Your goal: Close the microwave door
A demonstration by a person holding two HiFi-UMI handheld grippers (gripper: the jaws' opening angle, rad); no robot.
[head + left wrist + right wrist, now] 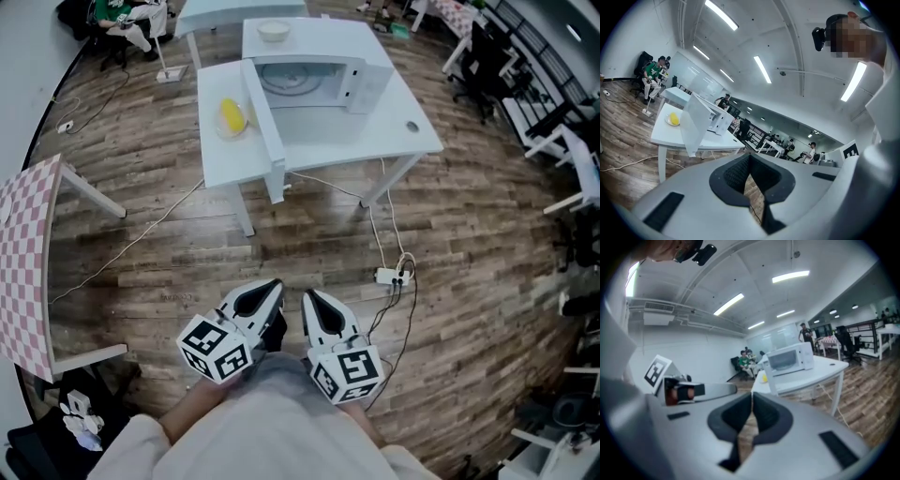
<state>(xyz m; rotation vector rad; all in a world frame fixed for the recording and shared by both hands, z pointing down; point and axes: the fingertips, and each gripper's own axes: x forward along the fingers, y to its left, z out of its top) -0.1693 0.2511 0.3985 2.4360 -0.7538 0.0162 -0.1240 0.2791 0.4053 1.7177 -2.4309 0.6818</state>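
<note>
The white microwave [314,80] stands on a white table [412,131] far ahead of me. Its door [264,117] hangs wide open, swung out toward me at the oven's left side. The left gripper view shows the same door [693,125] edge-on, and the microwave [790,359] is also in the right gripper view. My left gripper [272,289] and right gripper [311,300] are side by side low against the person's body, over the floor and well short of the table. Both are shut and hold nothing.
A yellow item on a plate [232,117] lies on the table left of the door. A bowl [274,30] sits on the microwave. A power strip [392,276] and cables lie on the wood floor. A checkered table [23,262] stands at left, office chairs [487,61] at right.
</note>
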